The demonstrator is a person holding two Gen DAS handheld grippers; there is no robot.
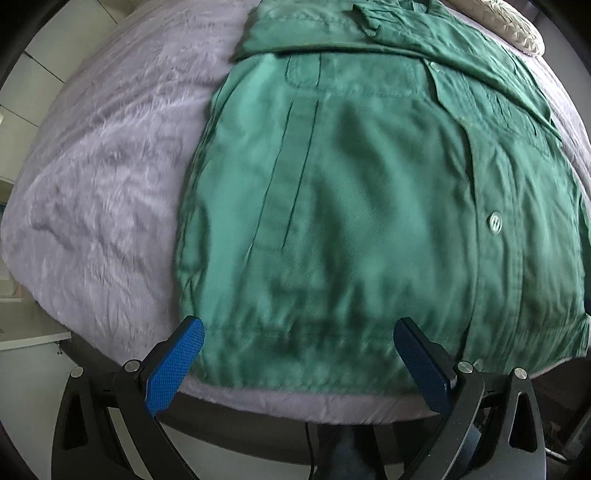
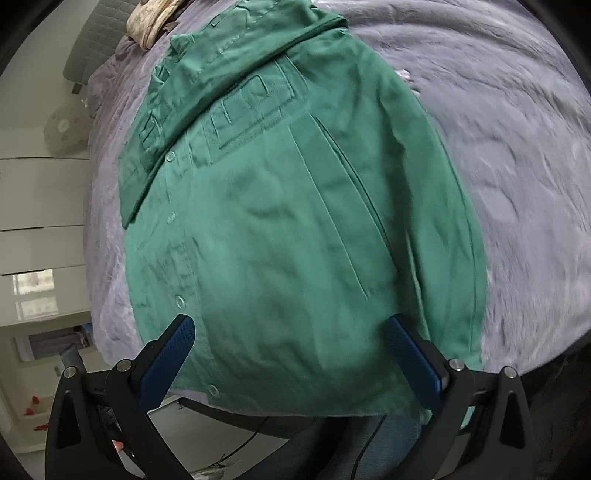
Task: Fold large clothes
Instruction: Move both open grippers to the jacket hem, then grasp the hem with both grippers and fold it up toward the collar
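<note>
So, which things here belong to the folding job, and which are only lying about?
Part of the job:
- green jacket, spread flat with sleeves folded in
- left tool, open
- right tool, open
- purple bedspread under the jacket

Lying about:
- beige cushion at the head of the bed
- white drawers beside the bed

A bed (image 1: 103, 177) covered with a fuzzy lilac blanket (image 2: 517, 155) carries everything here. A green jacket (image 1: 351, 206) lies flat on the blanket, front side up, its hem along the near edge of the bed and its collar toward the far end. In the right wrist view the hem slightly overhangs the near edge. Both sleeves are folded in across the chest. Bare blanket shows on either side of the jacket. At the far end of the bed, beyond the collar, a cream pillow (image 1: 517, 33) rests on the blanket, close to the jacket's shoulder.
</note>
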